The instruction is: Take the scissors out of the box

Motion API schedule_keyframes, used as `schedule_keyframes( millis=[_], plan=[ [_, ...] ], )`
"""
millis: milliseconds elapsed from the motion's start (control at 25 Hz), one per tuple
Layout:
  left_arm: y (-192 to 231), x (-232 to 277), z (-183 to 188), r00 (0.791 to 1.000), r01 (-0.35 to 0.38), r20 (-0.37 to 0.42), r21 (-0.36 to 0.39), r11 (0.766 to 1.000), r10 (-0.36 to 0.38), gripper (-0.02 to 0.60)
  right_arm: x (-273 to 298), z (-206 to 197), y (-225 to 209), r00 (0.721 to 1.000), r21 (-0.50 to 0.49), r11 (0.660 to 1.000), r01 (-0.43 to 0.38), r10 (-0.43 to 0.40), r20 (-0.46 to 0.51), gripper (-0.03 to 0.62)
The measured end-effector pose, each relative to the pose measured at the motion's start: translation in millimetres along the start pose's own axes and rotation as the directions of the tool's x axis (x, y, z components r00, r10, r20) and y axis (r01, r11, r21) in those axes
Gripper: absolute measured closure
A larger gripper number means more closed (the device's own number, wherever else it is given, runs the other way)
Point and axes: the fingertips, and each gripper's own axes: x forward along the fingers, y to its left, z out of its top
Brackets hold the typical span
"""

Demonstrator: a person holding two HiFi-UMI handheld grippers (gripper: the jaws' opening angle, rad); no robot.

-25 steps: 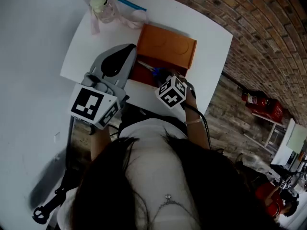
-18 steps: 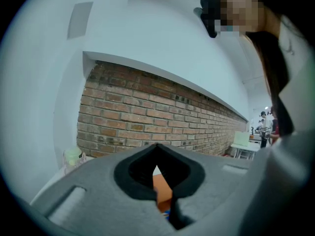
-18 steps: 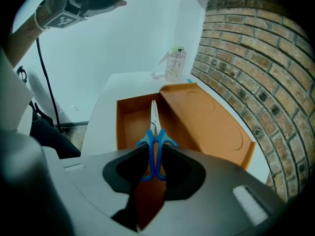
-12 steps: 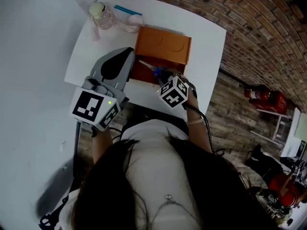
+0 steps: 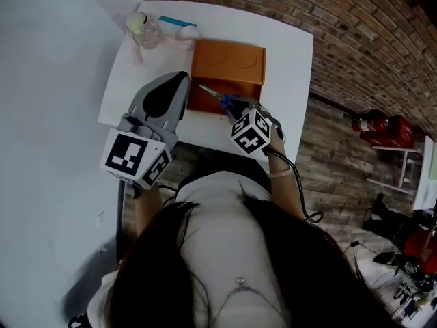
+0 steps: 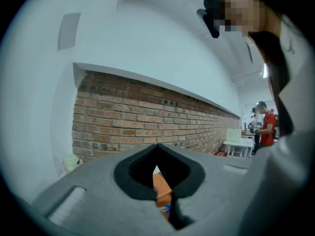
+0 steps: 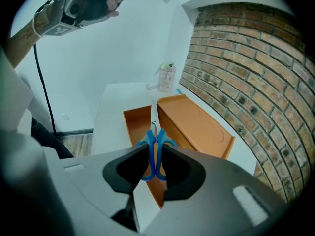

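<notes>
R. hand-held gripper clamps blue scissors by handles, blades above open orange box. L. hand-held gripper closed, empty, left of box. Jar at far-left corner of white desk; brick wall beyond.

Blue scissors gripped in right tongs over orange box.

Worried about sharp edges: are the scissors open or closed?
Closed: on the scissors the blue handles lie together in the right gripper, blades forming one narrow strip.
</notes>
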Motion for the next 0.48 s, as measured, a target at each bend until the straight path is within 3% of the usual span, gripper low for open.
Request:
schedule_keyframes(
  millis=[480],
  plan=[
    [-28, -30, 7, 0.998, 0.066, 0.018, 0.036, 0.997, -0.066, 0.581, -35, 1, 10, 0.993, 0.088, 0.991, 0.097, -0.102, 0.057, 0.497]
  ],
)
